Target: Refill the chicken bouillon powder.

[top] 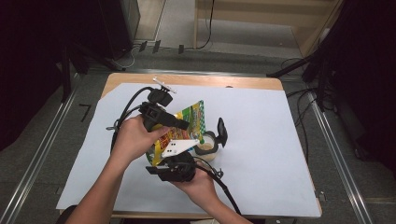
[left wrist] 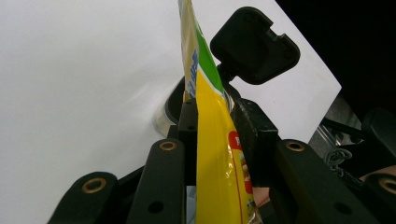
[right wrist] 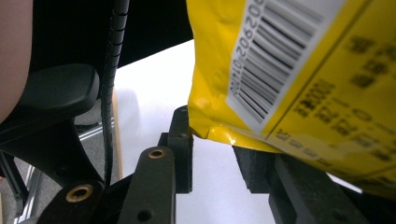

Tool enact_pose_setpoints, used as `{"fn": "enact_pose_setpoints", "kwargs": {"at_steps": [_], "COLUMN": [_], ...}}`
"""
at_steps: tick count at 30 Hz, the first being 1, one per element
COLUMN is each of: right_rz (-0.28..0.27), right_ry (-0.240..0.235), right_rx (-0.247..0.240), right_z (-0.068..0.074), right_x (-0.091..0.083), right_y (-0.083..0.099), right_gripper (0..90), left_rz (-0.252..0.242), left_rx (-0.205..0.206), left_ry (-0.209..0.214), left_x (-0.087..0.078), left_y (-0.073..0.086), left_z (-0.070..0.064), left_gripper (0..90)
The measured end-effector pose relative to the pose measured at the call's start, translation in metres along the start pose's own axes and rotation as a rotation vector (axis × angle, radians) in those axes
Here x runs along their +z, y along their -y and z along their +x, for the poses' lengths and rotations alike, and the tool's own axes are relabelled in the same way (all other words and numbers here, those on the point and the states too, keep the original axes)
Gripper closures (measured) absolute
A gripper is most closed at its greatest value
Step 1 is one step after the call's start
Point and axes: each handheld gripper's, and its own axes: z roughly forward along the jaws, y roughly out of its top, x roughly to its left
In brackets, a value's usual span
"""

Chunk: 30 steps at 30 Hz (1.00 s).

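High view: left gripper (top: pixel 184 125) pinches the snack bag (top: pixel 187 128); right gripper (top: pixel 175 154) spread at its corner.

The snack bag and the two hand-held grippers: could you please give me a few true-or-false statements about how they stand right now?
1. The left hand-held gripper is clamped on the yellow snack bag. True.
2. The snack bag lies flat on the white sheet. False: it is held up above the sheet.
3. A round container with its black hinged lid raised stands beside the bag. True.
4. The right hand-held gripper holds the container's lid. False: its jaws meet the bag's lower edge.
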Motion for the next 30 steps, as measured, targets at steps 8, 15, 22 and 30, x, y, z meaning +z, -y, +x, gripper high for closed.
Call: {"fn": "enact_pose_setpoints", "kwargs": {"at_steps": [8,15,22,30], "right_rz": [0.005,0.006,0.006,0.004], "right_ry": [0.006,0.006,0.007,0.006], "right_rx": [0.000,0.005,0.008,0.010], "right_z": [-0.0009,-0.0038,-0.0046,-0.0032], "right_x": [0.0003,0.0007,0.0006,0.0000], "right_y": [0.0003,0.0016,0.0020,0.0012], "right_gripper": [70.8,70.9,70.9,70.8], "left_rz": [0.002,0.005,0.005,0.005], "left_rx": [-0.002,-0.002,-0.005,0.002], "left_ry": [0.002,0.010,0.012,0.013], "left_x": [0.0003,0.0014,0.0020,0.0015], "left_y": [0.0002,0.0000,-0.0002,0.0003], "left_z": [-0.0010,-0.0015,-0.0009,-0.0009], "left_gripper": [73.3,73.2,73.2,73.3]}}
